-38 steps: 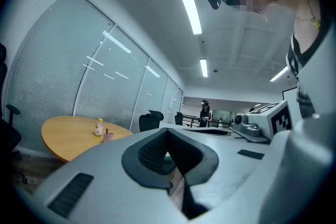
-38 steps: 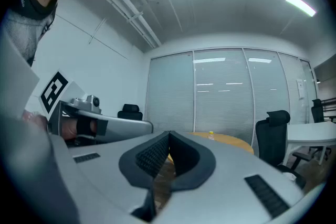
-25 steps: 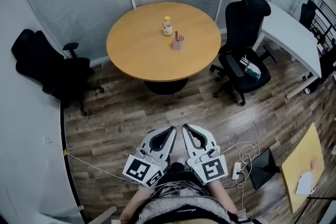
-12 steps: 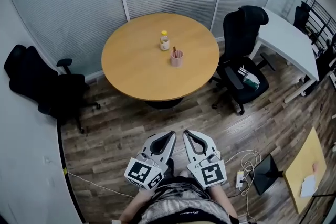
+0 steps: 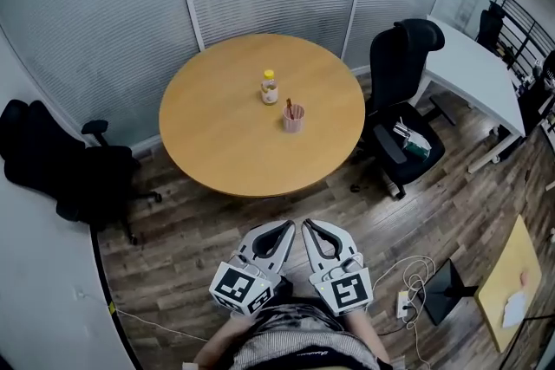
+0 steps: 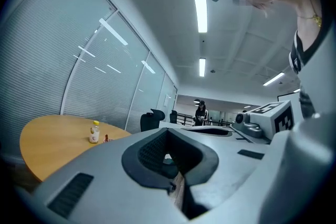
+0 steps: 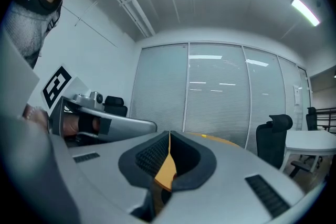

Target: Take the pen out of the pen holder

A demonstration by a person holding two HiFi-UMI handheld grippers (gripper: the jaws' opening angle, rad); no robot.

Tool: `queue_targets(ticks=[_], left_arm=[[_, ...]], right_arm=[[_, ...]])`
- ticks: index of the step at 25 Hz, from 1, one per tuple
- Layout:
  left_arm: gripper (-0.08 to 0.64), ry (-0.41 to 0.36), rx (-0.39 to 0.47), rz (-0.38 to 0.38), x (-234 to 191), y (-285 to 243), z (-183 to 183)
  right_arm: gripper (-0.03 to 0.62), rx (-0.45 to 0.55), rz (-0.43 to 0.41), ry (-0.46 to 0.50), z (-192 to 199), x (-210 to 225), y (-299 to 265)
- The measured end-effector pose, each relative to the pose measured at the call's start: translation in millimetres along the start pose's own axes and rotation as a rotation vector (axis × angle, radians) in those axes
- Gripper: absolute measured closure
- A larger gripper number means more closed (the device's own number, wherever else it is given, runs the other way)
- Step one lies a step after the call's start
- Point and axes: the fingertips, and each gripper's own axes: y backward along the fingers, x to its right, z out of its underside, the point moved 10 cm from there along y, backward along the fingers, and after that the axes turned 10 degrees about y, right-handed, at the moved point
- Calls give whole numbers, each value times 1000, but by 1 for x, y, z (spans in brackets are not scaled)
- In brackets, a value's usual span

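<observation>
Round counter [image 5: 234, 143]: pen [image 5: 290, 107] in pen holder [image 5: 294, 119], not yet extracted; left gripper [image 5: 285, 225] and right gripper [image 5: 307, 224] closed, empty, well short.

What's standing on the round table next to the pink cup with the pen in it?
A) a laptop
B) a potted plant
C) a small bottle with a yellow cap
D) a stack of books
C: the head view shows a small yellow-capped bottle just beside the cup on the table, and nothing else on it.
</observation>
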Motion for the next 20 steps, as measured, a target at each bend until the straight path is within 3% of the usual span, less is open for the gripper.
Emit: queue_targets(ticks=[9,20], left_arm=[[555,11,-34,16,-49,-8,-9],[557,-37,-58,-21,-75,-39,-17]], right_arm=[[569,-47,7,-19,7,-1,-49],[569,-52,12,-63,21,27,-82]])
